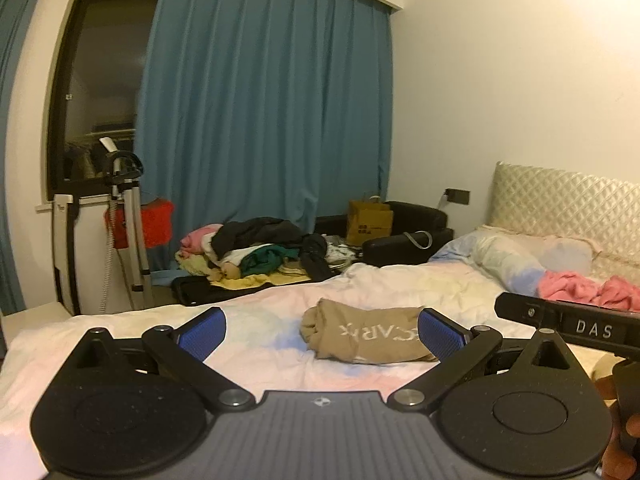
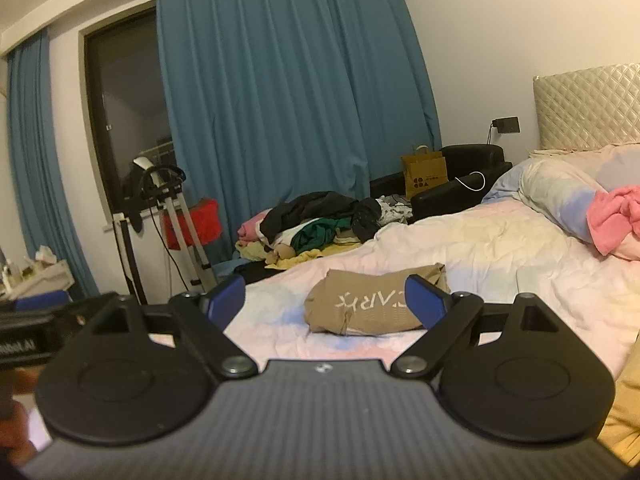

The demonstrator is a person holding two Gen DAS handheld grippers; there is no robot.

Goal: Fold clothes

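A folded tan garment [image 1: 362,336] with white lettering lies on the pale bedspread [image 1: 420,284]; it also shows in the right wrist view [image 2: 372,300]. My left gripper [image 1: 322,332] is open and empty, held above the bed short of the garment. My right gripper [image 2: 326,300] is open and empty, also short of the garment [image 2: 372,300]. The right gripper's body [image 1: 568,324] shows at the right edge of the left wrist view. A pink garment [image 1: 588,288] lies crumpled near the pillow [image 1: 520,260].
A heap of loose clothes [image 1: 256,252] lies on a black bench beyond the bed. A brown paper bag [image 1: 368,220] stands on a black chair. A tripod stand [image 1: 128,224] and blue curtains [image 1: 264,100] are at the window. A quilted headboard [image 1: 568,200] is at right.
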